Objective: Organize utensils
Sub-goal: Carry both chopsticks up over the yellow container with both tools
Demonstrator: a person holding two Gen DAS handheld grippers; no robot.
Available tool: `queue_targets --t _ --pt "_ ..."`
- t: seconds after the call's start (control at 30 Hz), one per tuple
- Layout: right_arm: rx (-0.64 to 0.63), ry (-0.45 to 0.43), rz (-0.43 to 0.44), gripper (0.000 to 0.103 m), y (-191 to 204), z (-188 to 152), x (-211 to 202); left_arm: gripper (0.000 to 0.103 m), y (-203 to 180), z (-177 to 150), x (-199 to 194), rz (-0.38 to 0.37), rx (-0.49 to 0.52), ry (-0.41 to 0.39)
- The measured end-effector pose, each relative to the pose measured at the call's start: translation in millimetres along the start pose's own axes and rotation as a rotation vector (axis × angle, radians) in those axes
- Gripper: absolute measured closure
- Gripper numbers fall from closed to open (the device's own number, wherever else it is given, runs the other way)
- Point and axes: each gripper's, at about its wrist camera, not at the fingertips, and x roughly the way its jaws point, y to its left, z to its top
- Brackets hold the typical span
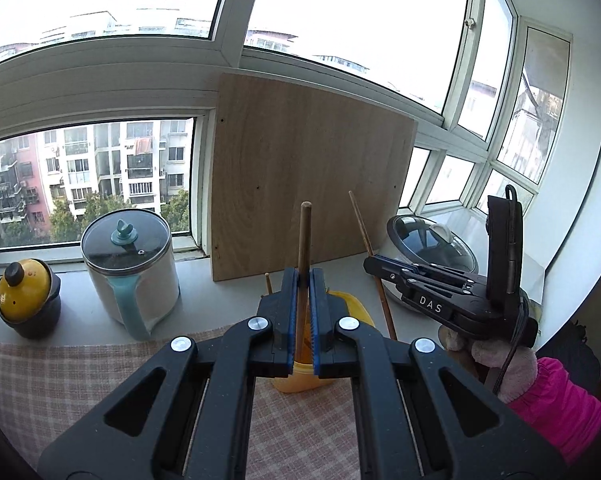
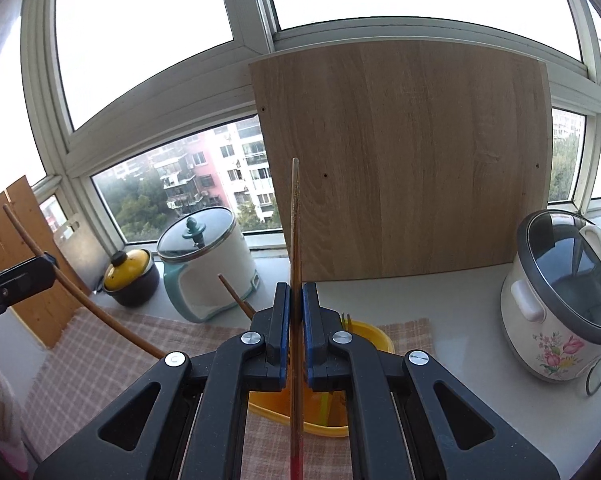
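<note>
While above yellow holder [image 1: 296, 376], left tongs [image 1: 304, 280] clamp wooden stick [image 1: 304, 240]; right tongs [image 2: 296, 300] clamp chopstick [image 2: 295, 220].

Two hand-held black grippers with blue-edged finger pads.
Left gripper [image 1: 304, 280] shows silver screws; right gripper [image 1: 370, 263] bears white "DAS" lettering and a black cable; pink sleeve [image 1: 564, 396], pale fuzzy glove [image 1: 504, 364].

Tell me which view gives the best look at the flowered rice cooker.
The right wrist view. There the flowered rice cooker shows whole: glass lid, white handle, floral body, standing on the sill right of the wooden board. In the left wrist view only its lid shows; the right hand-held gripper hides the body.
</note>
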Motion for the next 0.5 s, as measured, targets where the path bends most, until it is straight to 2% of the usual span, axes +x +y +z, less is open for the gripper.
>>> queue_targets --t 0.5 --pt "-0.019 -0.042 0.020 0.098 -27 15 40 0.100 -3 0 61 0.035 -0.028 0.046"
